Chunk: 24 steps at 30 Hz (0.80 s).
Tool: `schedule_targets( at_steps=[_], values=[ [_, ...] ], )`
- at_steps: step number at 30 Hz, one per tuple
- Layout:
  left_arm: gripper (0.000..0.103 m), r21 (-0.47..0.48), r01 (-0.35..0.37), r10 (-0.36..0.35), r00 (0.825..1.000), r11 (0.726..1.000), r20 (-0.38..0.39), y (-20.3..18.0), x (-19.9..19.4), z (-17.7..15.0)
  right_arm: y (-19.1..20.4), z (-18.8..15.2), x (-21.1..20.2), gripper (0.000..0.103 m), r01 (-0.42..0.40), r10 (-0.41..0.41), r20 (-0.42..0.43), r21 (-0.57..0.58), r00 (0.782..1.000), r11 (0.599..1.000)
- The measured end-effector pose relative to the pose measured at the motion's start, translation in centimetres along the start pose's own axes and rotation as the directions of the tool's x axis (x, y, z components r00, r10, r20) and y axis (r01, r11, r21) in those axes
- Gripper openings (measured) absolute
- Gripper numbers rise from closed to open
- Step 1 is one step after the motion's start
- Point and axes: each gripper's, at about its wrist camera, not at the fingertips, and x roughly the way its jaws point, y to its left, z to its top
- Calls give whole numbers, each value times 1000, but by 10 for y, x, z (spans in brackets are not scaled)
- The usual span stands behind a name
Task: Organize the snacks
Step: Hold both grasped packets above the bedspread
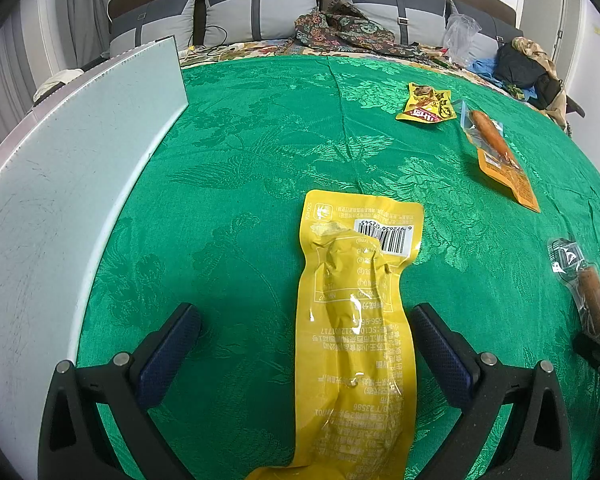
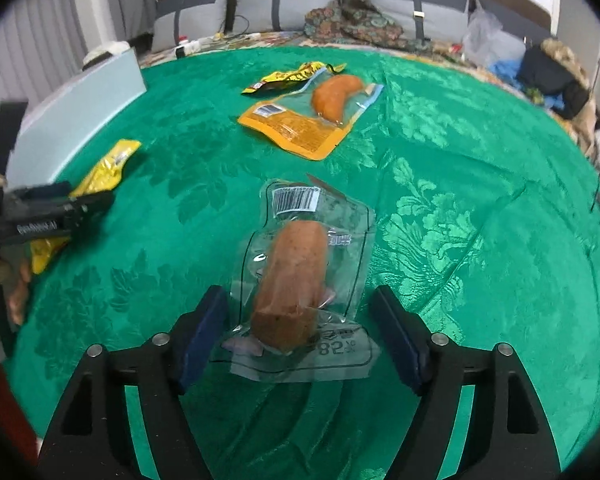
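Left gripper (image 1: 306, 336) spread wide around a long yellow pouch (image 1: 354, 320), barcode end pointing to 12 o'clock, not pinched. Right gripper (image 2: 300, 328) wide too, straddling a clear sausage pack (image 2: 296, 276) lying along 12-to-6 on the green cloth (image 2: 460, 240). Orange pack (image 2: 312, 116) and small yellow packet (image 2: 292, 76) at 12, well apart. White board (image 1: 60, 184) at 9.

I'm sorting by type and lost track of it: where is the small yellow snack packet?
The small yellow snack packet lies far right on the green cloth in the left wrist view, just beyond the orange sausage pack.
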Motion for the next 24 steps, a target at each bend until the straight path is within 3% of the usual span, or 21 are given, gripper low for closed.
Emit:
schedule_targets(
  at_steps=[8, 24],
  values=[
    [103, 0, 0, 0, 1000, 1000, 0, 0, 0, 0, -2, -2, 0, 87, 33, -33, 6, 21, 999, 999],
    [103, 0, 0, 0, 1000, 1000, 0, 0, 0, 0, -3, -2, 1, 88, 33, -33, 7, 23, 999, 999]
  ],
)
